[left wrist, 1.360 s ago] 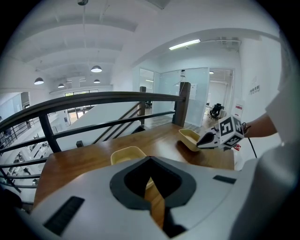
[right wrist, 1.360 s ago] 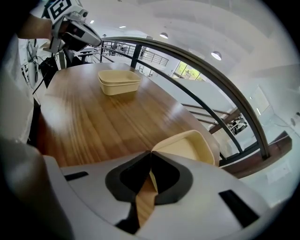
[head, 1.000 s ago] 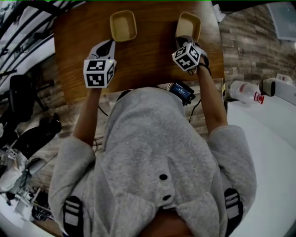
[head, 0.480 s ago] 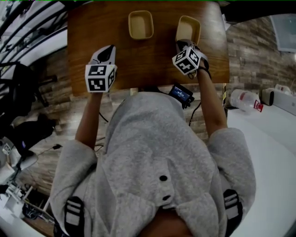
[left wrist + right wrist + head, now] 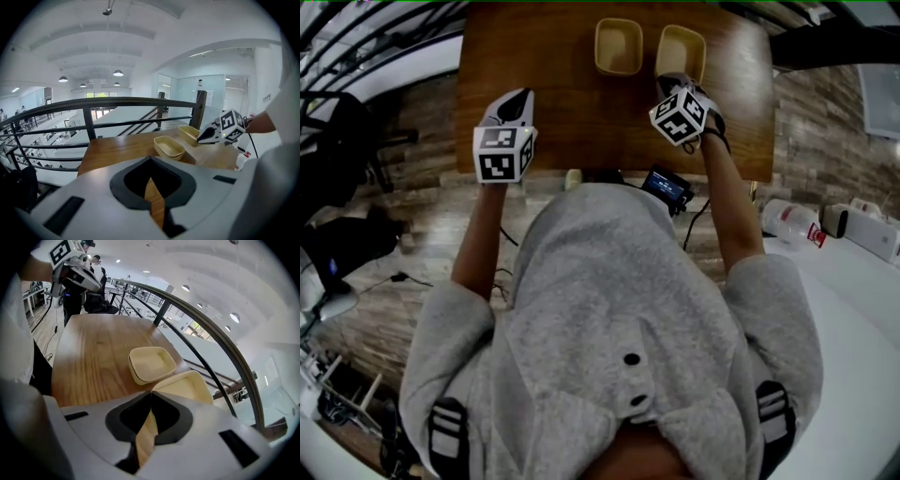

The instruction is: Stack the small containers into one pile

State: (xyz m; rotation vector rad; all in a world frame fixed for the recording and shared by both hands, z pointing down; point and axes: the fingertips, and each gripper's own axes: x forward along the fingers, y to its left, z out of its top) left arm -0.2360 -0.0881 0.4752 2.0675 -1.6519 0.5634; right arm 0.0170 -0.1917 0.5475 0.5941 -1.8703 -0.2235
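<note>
On the wooden table (image 5: 562,75) a beige rectangular container (image 5: 619,45) rests near the far edge. A second beige container (image 5: 682,49) sits just right of it, tilted, with my right gripper (image 5: 670,82) shut on its near rim. In the right gripper view that rim (image 5: 185,385) lies at the closed jaws, and the resting container (image 5: 150,363) is just beyond to the left. My left gripper (image 5: 519,97) hovers over the table's left part, shut and empty. From the left gripper view both containers (image 5: 168,146) and the right gripper (image 5: 212,134) appear ahead to the right.
A black metal railing (image 5: 93,105) runs just past the table's far edge, with a drop behind it. A small black device (image 5: 667,186) hangs at the near edge. A white bottle (image 5: 792,221) lies on the floor to the right, and a dark chair (image 5: 337,150) stands to the left.
Both grippers have moved left across the table. The held container has travelled with the right gripper and now sits close beside the resting one.
</note>
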